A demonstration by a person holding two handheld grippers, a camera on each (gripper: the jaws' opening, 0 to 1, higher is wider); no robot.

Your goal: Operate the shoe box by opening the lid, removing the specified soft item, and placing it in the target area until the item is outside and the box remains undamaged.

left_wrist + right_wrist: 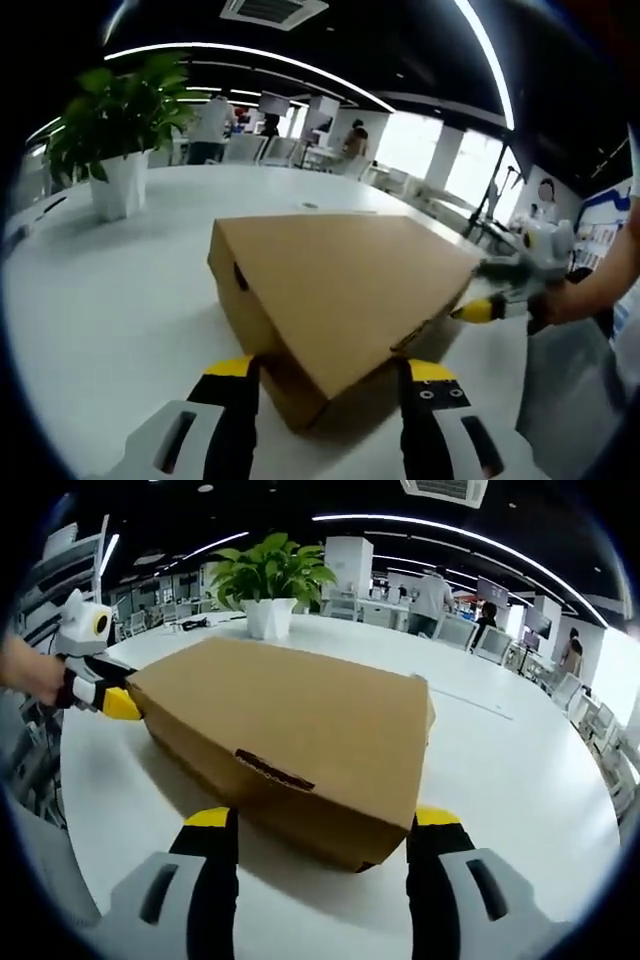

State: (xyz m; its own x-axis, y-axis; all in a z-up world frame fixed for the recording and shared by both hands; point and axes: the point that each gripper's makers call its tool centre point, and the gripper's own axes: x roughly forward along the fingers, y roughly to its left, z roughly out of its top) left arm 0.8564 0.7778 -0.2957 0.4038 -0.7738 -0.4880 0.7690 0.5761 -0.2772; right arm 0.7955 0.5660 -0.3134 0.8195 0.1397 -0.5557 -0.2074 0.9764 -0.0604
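Note:
A closed brown cardboard shoe box (340, 280) lies on the white table (110, 300), its lid down. My left gripper (331, 370) is open, its yellow-tipped jaws standing on either side of the box's near corner. From the right, the right gripper (490, 305) reaches the box's far edge, held by a person's hand. In the right gripper view the box (300, 730) shows a torn finger slot on its near side. My right gripper (322, 820) is open, straddling that near end. The left gripper (105, 695) is at the box's left corner. The box's contents are hidden.
A potted green plant (118, 185) stands on the table behind the box, also seen as the plant (268, 615). White table surface (510, 770) stretches to the right. Desks, chairs and people fill the office background.

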